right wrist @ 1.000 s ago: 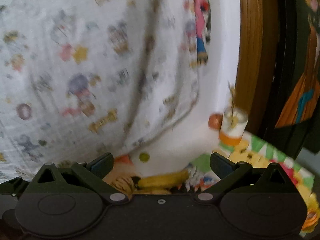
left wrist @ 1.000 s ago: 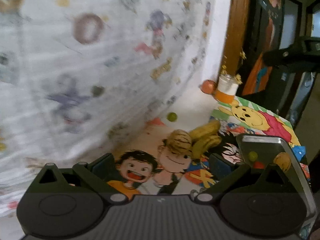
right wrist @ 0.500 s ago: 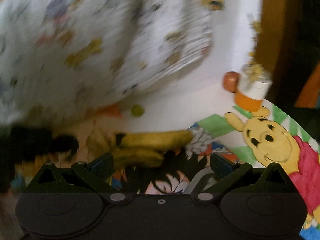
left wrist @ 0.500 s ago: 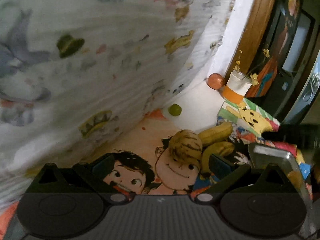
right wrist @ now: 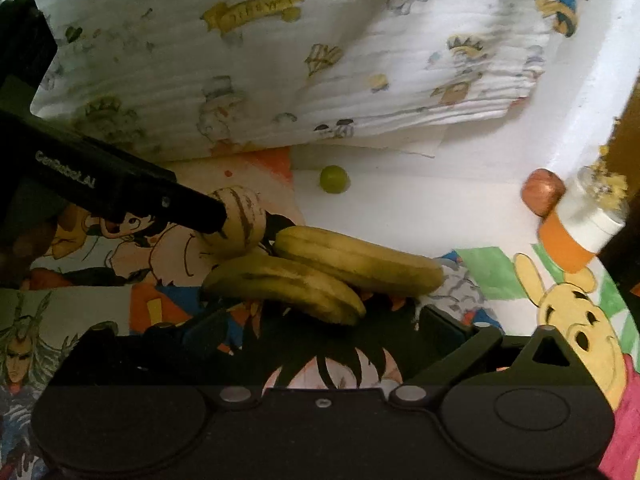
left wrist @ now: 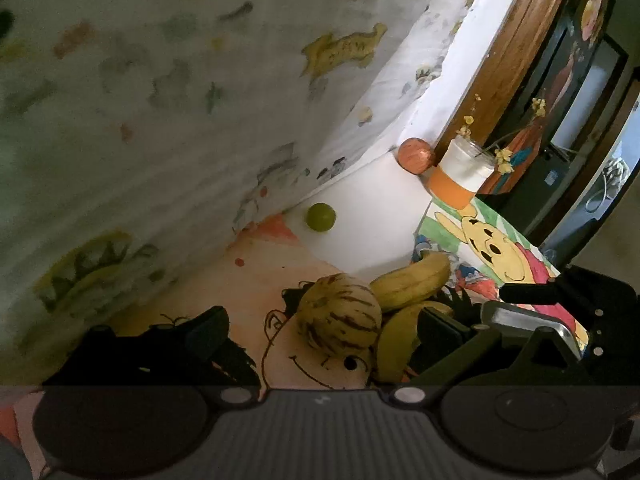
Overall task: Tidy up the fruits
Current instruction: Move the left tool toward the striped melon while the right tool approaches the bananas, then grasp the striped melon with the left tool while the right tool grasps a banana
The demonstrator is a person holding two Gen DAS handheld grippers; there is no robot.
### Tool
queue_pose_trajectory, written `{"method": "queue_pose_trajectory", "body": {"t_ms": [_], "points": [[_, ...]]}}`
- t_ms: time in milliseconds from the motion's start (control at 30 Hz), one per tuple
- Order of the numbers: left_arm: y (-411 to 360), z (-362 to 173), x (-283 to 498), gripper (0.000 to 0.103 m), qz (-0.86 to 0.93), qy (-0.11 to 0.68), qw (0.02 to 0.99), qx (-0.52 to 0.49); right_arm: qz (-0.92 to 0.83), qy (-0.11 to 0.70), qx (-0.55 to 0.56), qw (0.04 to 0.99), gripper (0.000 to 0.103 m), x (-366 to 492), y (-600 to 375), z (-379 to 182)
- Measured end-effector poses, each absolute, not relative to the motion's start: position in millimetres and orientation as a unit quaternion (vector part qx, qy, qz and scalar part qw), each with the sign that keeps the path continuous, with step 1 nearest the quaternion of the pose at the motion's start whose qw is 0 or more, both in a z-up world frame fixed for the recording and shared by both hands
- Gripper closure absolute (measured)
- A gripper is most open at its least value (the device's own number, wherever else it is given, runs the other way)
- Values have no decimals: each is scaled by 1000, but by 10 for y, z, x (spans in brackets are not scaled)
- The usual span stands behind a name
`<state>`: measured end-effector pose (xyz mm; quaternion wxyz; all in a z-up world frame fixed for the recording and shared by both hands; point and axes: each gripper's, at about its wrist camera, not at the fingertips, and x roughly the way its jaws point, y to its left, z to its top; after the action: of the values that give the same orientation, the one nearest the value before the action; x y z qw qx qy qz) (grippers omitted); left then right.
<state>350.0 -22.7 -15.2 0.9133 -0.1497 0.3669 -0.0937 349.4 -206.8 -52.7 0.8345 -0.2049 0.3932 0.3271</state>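
Bananas (right wrist: 320,276) lay beside a striped melon (left wrist: 340,312) on our cartoon-covered table (right wrist: 400,208). We saw the left tongs (left wrist: 324,330) spread wide around the melon, not gripping, and the right tongs (right wrist: 320,330) closing, empty, before the bananas. A metal tray (left wrist: 532,320) lay right.

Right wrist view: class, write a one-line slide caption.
Right hand-held gripper, jaws closing on nothing yet, nears two bananas beside a striped melon.

Dim room, wooden frame (left wrist: 508,56), patterned cloth (right wrist: 280,60)
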Motion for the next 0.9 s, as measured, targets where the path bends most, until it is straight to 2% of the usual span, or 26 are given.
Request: {"method": "queue_pose_trajectory", "body": {"t_ms": [100,267,467,733,833,900], "points": [[-215,-175,3546,1,-100,366,911,-162,343,392,-211,827,15,3551,-2036,-581],[-212,-209,3614,13,-107,369,908,-168,357,399,-208,819,30,3620,-2060,-651],[-219,-237,3653,24,-117,374,904,-171,357,401,-212,817,42,3663,-2061,-690],[-225,-286,3725,44,-121,389,895,-183,366,388,-228,815,50,3605,-2058,-677],[-232,-300,3722,46,-120,390,894,-185,360,384,-238,816,60,3545,-2087,-640],[-232,-301,3720,46,-119,390,894,-186,361,382,-236,817,64,3494,-2125,-600]]}}
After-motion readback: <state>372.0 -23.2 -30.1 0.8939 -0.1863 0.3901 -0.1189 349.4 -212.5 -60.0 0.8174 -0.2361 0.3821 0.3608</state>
